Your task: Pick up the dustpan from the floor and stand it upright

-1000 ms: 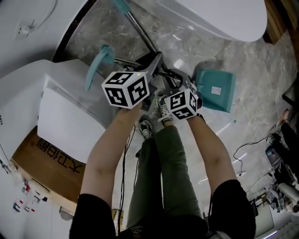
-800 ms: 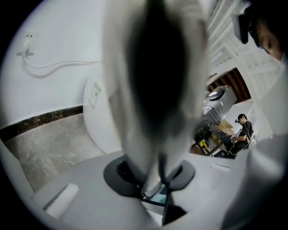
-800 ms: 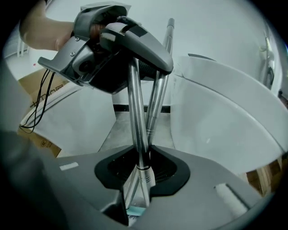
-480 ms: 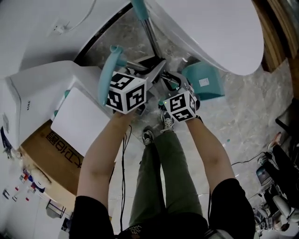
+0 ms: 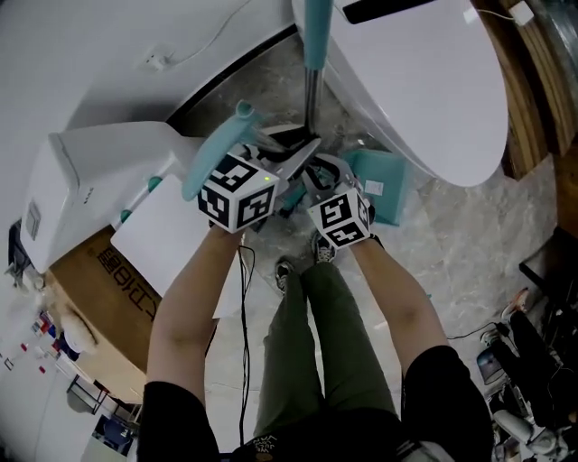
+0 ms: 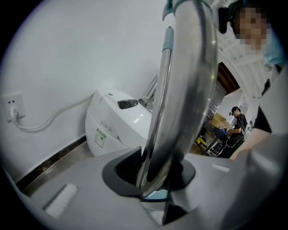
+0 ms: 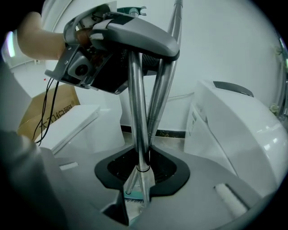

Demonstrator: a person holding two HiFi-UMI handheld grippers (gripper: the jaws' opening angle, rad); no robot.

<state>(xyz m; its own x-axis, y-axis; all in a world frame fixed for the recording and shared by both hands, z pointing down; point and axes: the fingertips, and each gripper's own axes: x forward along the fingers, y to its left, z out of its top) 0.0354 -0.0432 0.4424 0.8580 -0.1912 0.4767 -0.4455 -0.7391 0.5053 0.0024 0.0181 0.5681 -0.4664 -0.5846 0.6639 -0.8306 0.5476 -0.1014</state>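
Observation:
In the head view the teal dustpan (image 5: 377, 191) hangs low beside my right gripper (image 5: 323, 176), partly under the white rounded appliance. Two metal handles rise from it: one ends in a teal grip (image 5: 316, 27) at the top, the other in a curved teal grip (image 5: 215, 152). My left gripper (image 5: 291, 158) is shut on a metal handle (image 6: 180, 112) that fills its own view. In the right gripper view, my right gripper (image 7: 141, 177) is shut round the handles (image 7: 137, 121) lower down, with the left gripper (image 7: 112, 40) above it. I cannot tell which handle is the dustpan's.
A white rounded appliance (image 5: 415, 81) stands at the right, close to the handles. A white box (image 5: 90, 171) and a cardboard box (image 5: 99, 289) lie at the left. The person's legs and shoes (image 5: 316, 248) are below the grippers. A wall socket (image 6: 11, 110) with a cable is on the wall.
Both grippers have risen with the handles in them. The handles stand more upright, their teal grips are higher, and the dustpan has moved in toward the grippers.

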